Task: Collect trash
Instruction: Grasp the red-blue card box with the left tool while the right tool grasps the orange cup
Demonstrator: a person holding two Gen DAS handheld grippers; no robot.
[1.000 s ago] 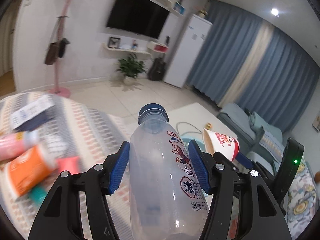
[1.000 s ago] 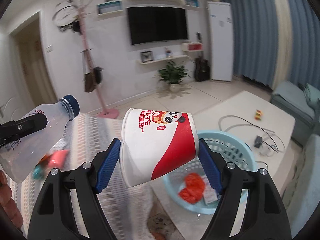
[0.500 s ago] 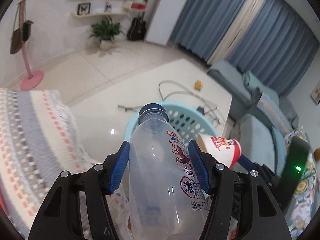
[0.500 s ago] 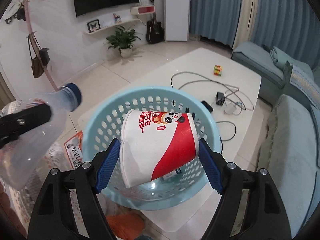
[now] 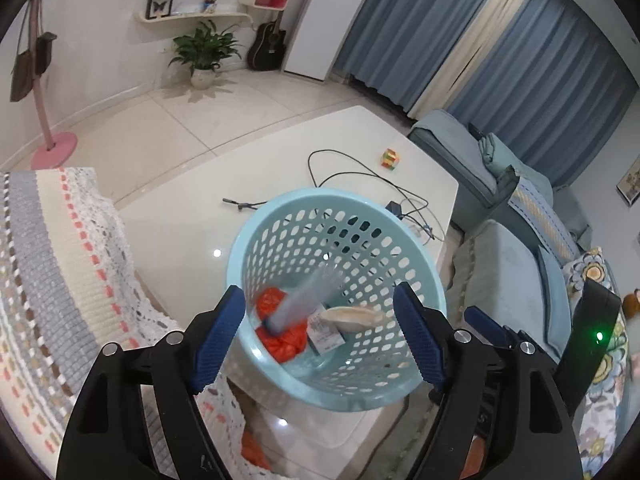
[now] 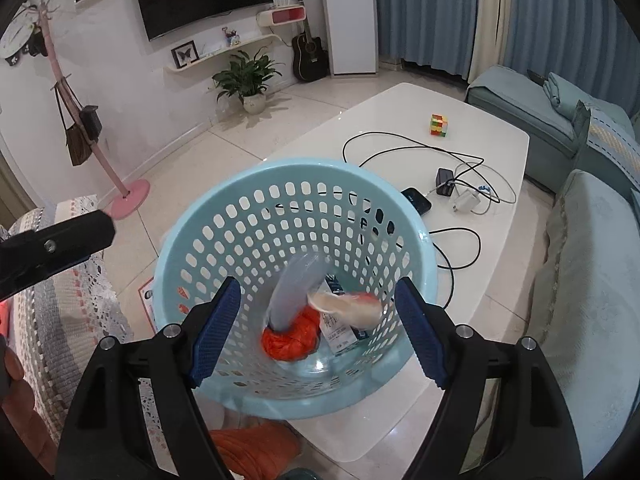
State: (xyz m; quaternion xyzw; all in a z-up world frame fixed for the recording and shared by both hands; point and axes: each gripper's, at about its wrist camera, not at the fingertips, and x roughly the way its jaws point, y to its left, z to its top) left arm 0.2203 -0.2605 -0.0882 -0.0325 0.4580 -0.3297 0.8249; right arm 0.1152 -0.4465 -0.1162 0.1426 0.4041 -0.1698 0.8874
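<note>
The plastic bottle (image 5: 306, 300) and the paper cup (image 5: 354, 315) are blurred inside the light-blue basket (image 5: 256, 236), over an orange bag (image 5: 280, 340) and a small carton (image 6: 340, 330) at its bottom. My left claw (image 5: 320, 334) is opening above the rim, nothing between its blue pads; my right claw (image 6: 316, 330) stands released, empty too. The basket sits on the white table (image 6: 400, 120), near tangled cables (image 6: 400, 148), chargers and a puzzle cube (image 6: 439, 125).
</note>
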